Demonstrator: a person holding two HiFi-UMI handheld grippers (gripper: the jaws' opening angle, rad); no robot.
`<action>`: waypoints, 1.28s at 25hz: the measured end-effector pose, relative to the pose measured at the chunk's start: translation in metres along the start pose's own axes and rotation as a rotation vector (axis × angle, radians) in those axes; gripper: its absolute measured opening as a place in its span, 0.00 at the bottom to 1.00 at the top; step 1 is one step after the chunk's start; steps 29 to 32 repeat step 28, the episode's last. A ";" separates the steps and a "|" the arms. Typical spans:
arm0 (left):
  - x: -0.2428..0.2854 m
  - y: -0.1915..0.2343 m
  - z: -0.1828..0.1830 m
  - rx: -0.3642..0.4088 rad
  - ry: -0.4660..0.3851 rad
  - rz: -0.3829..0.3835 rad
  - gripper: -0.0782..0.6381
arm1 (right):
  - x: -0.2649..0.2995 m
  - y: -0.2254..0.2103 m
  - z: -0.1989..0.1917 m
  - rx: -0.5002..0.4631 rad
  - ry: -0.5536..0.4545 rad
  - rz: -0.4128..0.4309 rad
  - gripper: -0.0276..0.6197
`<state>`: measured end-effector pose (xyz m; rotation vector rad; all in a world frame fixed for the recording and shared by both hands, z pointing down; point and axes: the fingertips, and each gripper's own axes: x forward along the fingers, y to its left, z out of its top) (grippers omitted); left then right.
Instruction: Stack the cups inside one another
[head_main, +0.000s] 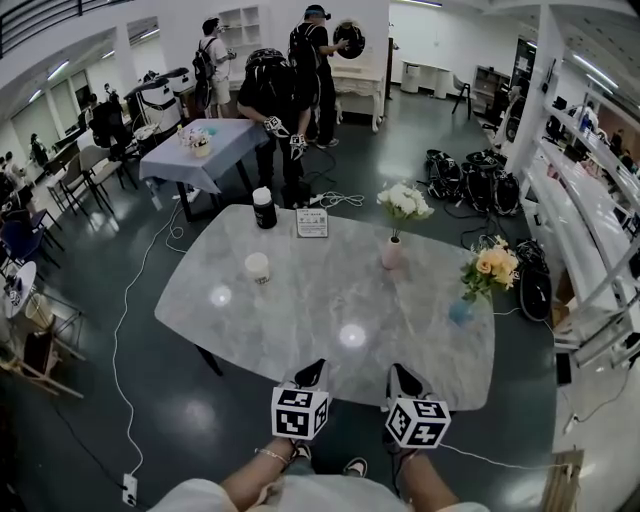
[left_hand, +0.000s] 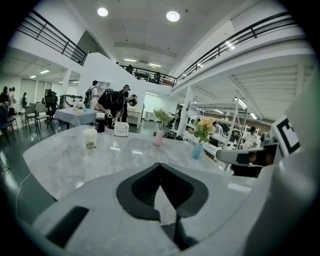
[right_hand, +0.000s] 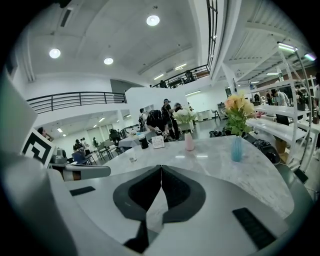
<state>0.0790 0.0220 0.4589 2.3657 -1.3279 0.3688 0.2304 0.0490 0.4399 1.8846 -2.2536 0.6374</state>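
Left gripper (head_main: 312, 372) closed, empty | right gripper (head_main: 402, 378) closed, empty | both at near edge of table (head_main: 440, 340) | white cup (head_main: 258, 267) well apart

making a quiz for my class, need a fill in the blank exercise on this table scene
1. The vase of white flowers is ____ in colour.
2. The vase of yellow flowers is ____ in colour.
3. The left hand-held gripper and the right hand-held gripper both have jaws that are ____, with nothing between them.
4. The white paper cup stands ____ on the table, not tipped over.

Missing words: pink; blue; shut; upright
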 end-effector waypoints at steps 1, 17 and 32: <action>-0.001 -0.001 -0.001 0.002 0.001 -0.003 0.11 | -0.001 0.001 -0.001 -0.012 0.003 -0.002 0.05; -0.009 0.010 -0.001 -0.016 -0.011 0.000 0.11 | 0.000 0.011 0.004 -0.079 0.004 -0.030 0.05; -0.014 0.013 -0.003 -0.018 -0.006 0.002 0.11 | -0.005 0.009 0.005 -0.077 -0.001 -0.041 0.05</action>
